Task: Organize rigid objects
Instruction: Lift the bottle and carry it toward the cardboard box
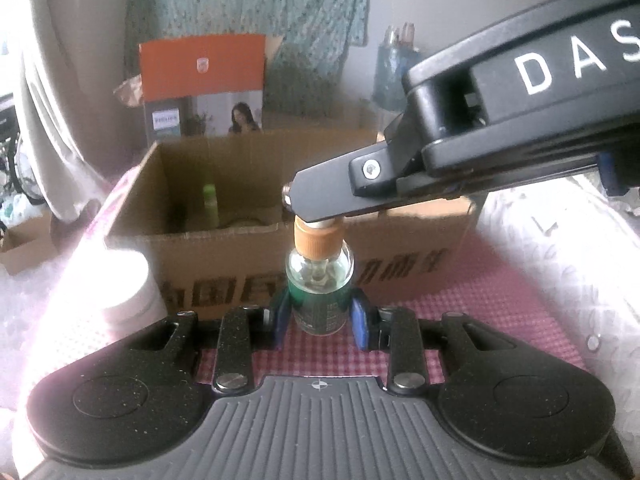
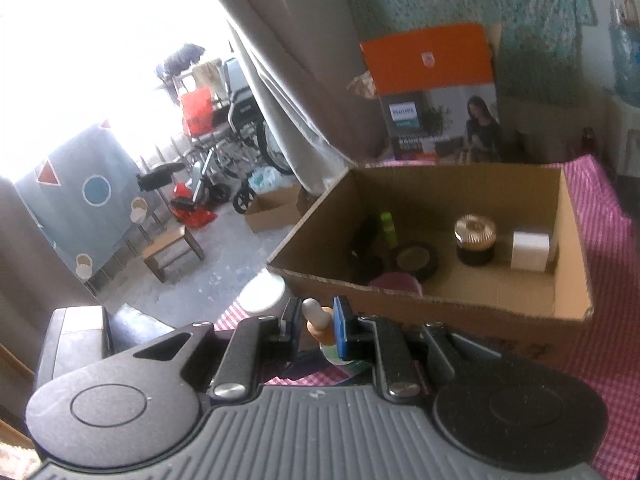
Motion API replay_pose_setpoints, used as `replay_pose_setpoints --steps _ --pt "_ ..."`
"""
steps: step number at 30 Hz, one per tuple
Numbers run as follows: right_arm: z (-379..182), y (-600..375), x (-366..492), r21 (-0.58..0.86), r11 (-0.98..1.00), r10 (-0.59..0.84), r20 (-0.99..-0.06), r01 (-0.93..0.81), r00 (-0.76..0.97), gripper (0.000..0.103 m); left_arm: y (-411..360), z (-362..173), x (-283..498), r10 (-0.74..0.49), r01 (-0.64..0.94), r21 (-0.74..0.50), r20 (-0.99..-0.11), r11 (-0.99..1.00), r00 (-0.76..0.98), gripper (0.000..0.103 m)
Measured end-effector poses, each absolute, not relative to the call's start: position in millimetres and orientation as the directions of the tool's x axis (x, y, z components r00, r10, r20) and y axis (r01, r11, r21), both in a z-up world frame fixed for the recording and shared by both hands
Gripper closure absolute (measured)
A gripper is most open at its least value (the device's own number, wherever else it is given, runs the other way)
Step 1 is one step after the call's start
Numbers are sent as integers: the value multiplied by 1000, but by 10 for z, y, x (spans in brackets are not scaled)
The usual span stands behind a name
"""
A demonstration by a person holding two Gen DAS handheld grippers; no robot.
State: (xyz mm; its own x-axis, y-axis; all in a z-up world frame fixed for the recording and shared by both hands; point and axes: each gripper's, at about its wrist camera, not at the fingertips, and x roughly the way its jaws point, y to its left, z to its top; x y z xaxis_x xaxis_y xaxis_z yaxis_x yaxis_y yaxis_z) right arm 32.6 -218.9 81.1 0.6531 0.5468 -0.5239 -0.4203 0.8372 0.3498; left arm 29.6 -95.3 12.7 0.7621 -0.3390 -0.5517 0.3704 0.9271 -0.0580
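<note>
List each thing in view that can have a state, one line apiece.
Dropper bottle: upright, capped, held at body and top.
Left gripper: shut on the bottle's body.
Right gripper: shut on the dropper bulb.
Cardboard box: open-topped, partly filled.
Gold-lidded jar: upright in the box, lid on.
Green bottle: standing in the box.

The cardboard box stands open-topped just ahead; its near wall rises across the straight path; inside, bare floor lies at the near right corner, while a green bottle, a dark round tin, a gold-lidded jar and a white jar crowd the back; a white tub blocks the left side.
</note>
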Motion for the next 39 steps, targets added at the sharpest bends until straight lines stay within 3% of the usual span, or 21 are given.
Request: replay_pose_setpoints --steps 10,19,26,39 --pt "1156 -2293 435 345 822 568 -467 -452 677 85 -985 462 458 -376 391 -82 -509 917 775 73" --pt "1307 -2552 958 385 807 588 -458 -447 667 85 -1119 612 930 -420 412 -143 -536 900 732 73" --pt "1066 -2706 1640 450 795 603 -517 -406 608 84 -1213 390 1542 -439 384 -232 -630 894 641 73" --pt "250 -2792 2392 557 770 635 -620 -312 461 84 -1298 -207 2126 -364 291 -249 -806 924 467 73"
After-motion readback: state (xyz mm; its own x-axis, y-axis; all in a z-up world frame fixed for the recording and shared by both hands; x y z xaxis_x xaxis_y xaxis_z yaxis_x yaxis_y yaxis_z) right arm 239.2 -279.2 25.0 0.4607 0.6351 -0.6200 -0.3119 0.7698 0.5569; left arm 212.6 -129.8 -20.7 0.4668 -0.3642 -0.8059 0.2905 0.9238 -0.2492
